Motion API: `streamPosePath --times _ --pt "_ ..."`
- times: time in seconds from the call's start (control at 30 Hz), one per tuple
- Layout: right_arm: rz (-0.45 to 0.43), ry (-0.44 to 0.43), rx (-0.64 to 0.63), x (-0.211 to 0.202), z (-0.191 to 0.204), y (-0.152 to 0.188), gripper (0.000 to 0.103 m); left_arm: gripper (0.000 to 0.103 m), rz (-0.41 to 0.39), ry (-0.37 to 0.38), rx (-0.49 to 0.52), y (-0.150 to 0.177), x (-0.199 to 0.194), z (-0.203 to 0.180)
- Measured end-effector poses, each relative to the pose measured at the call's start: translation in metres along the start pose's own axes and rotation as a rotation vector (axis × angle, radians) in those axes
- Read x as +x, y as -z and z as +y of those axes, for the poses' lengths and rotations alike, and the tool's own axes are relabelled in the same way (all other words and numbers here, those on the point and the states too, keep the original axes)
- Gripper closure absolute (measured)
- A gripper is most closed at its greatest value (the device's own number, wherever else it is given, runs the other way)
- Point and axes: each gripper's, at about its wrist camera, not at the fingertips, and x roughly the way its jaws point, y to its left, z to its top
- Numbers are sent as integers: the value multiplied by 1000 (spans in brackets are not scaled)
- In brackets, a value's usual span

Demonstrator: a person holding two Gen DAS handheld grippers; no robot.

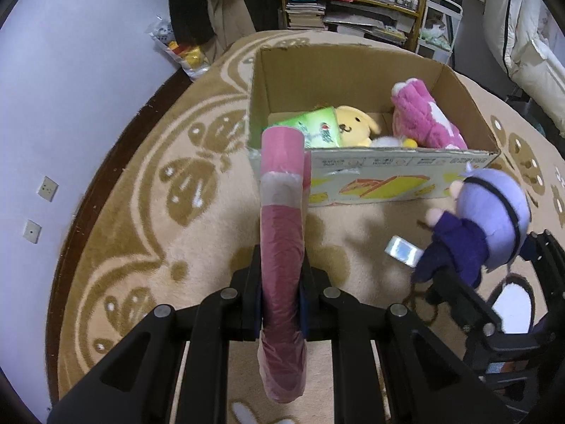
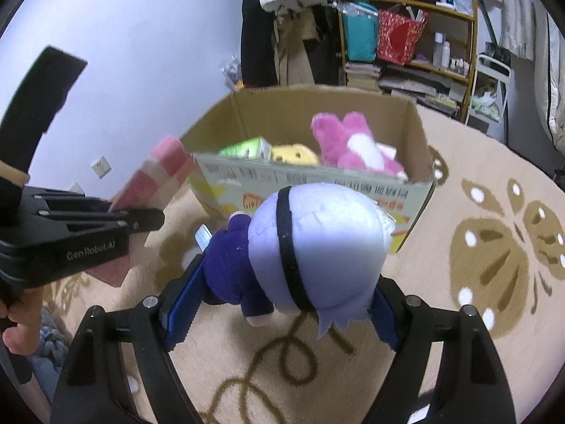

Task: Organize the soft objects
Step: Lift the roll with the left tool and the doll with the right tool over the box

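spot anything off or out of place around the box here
One oddity: a small shiny roll of tape lies on the carpet before the cardboard box, hard among soft toys. The box's front edge looks torn and taped near its left corner.

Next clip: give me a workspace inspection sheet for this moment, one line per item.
Surface: beige patterned rug.
Job's things: open cardboard box holds pink plush, yellow plush, green pack.
Clutter: small silver object on the rug.
Grippers: left gripper shut on pink roll; right gripper shut on purple-haired doll.
Cables: nothing seen.
Surroundings: wall sockets, cluttered shelf.
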Motion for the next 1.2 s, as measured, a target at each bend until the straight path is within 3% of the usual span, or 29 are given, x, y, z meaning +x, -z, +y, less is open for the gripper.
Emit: streamPosePath --times 0.23,0.77,1.2 --pt "-53 0 -5 -11 4 -9 17 89 -42 -35 -20 -4 -17 11" --pt "-138 10 3 -24 3 -24 17 89 -234 -32 -76 -27 -69 27" --pt "-178 22 3 -12 -5 -50 17 89 -263 -26 -50 -63 -62 22"
